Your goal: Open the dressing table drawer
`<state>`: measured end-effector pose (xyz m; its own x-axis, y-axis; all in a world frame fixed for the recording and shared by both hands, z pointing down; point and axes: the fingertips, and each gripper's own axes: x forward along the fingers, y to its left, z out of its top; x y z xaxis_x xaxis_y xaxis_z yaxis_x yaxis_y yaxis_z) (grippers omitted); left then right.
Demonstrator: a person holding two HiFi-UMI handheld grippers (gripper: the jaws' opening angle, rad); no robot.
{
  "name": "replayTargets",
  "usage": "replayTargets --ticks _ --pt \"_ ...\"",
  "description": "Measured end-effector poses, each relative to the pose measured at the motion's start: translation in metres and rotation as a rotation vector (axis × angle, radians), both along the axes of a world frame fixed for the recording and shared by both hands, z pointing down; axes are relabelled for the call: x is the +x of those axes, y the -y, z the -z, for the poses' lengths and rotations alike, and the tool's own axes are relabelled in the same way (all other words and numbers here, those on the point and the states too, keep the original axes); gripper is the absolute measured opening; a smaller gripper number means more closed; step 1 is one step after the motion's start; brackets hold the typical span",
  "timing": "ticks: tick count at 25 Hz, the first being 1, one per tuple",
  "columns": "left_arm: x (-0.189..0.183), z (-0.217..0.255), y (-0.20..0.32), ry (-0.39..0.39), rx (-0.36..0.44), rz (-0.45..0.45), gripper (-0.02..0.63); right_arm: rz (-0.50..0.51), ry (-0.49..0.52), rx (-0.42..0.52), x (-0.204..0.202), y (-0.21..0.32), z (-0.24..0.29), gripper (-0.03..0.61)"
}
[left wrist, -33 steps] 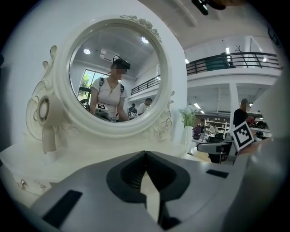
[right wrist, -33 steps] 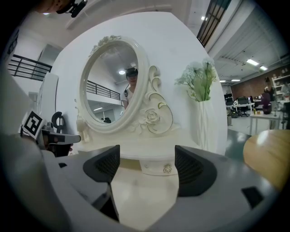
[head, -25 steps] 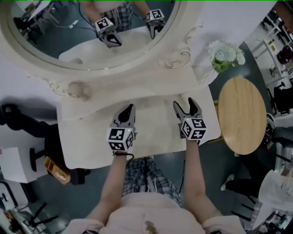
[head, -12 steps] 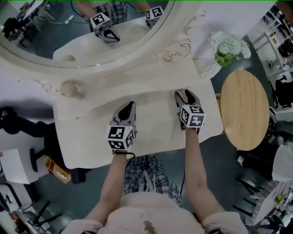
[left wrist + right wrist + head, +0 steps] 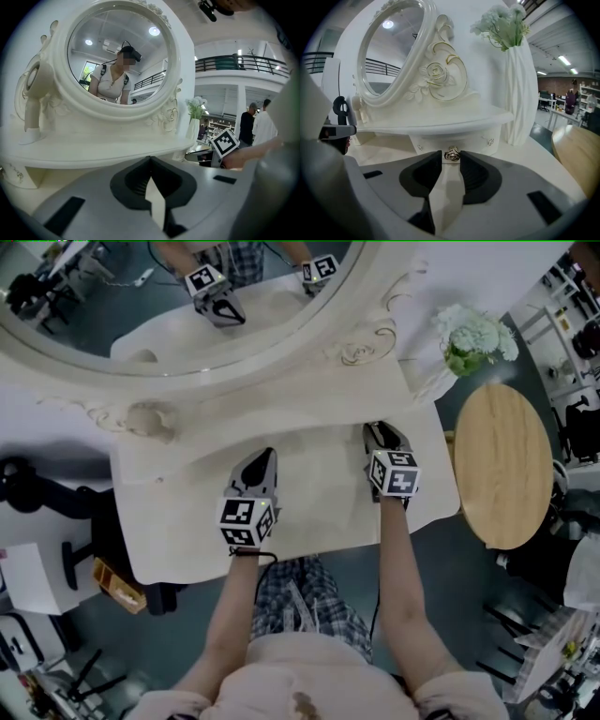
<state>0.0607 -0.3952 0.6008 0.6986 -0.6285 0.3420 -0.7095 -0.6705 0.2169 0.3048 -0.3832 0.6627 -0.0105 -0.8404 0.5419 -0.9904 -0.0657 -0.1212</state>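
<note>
From the head view, the left gripper (image 5: 265, 457) lay over the middle of the pale desk (image 5: 319, 488), pointing at the far side. The right gripper (image 5: 382, 430) was further right, and its tips were up against the raised shelf under the big round mirror (image 5: 281, 362). A bunch of white flowers (image 5: 473, 334) stood at the far right corner. A round wooden table (image 5: 503, 465) was just beside the desk on the right. In the left gripper view, this gripper's jaws were closed with the tips touching, and nothing was between them. It was not touching anything on the desk. The mirror was ahead of it and showed a person in a light top (image 5: 111, 79). The other gripper's marker cube (image 5: 226, 142) showed at the right. In the right gripper view, a small drawer (image 5: 457, 139) sat under the shelf, below the mirror's carved rose, and it looked closed. Its little metal knob (image 5: 451, 153) was right between the jaw tips. The jaws had just been closing and stood narrow, with both tips touching the knob. A tall white vase (image 5: 519, 93) held the flowers just to the right of the drawer.
</note>
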Motion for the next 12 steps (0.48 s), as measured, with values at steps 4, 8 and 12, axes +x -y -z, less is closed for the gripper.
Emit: replayTargets --ticks 4,8,12 --pt "-0.0015 -0.0001 -0.0004 0.0 -0.001 0.003 0.026 -0.008 -0.016 -0.013 0.0021 -0.0003 -0.001 0.11" --pt "-0.0024 0.0003 -0.0003 -0.001 -0.003 0.005 0.026 -0.02 -0.023 -0.016 0.002 -0.0004 -0.001 0.107" --pt "-0.0041 0.0014 -0.0009 0.0 -0.003 0.008 0.026 -0.03 -0.025 -0.018 0.0014 -0.0047 0.0 0.106"
